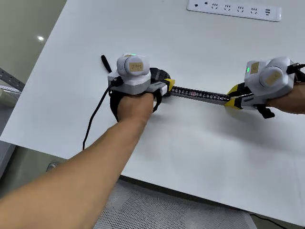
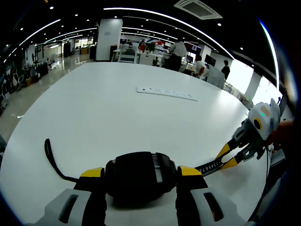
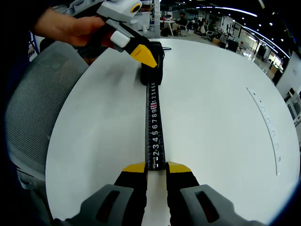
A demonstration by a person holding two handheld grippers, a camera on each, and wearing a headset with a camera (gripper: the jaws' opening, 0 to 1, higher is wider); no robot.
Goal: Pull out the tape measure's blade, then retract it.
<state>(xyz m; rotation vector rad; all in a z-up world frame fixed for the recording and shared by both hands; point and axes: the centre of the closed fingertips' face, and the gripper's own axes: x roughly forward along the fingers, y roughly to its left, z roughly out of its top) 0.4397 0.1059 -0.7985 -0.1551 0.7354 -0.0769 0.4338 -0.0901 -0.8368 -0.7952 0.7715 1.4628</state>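
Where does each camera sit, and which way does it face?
Head view: headset, looking down at the table; left forearm, left gripper, right gripper show.
Left gripper view: on that gripper, facing across the table; its fingers clamp the tape case.
Right gripper view: on that gripper, facing along the blade toward the tape case; its fingers pinch the blade.
Shared: all three show the blade.

We find the black tape-measure case mostly hidden behind the white left gripper in the head view, the hook end of its dark numbered blade buried between the right gripper's yellow-tipped fingers, and the white power strip clipped by that view's top edge.
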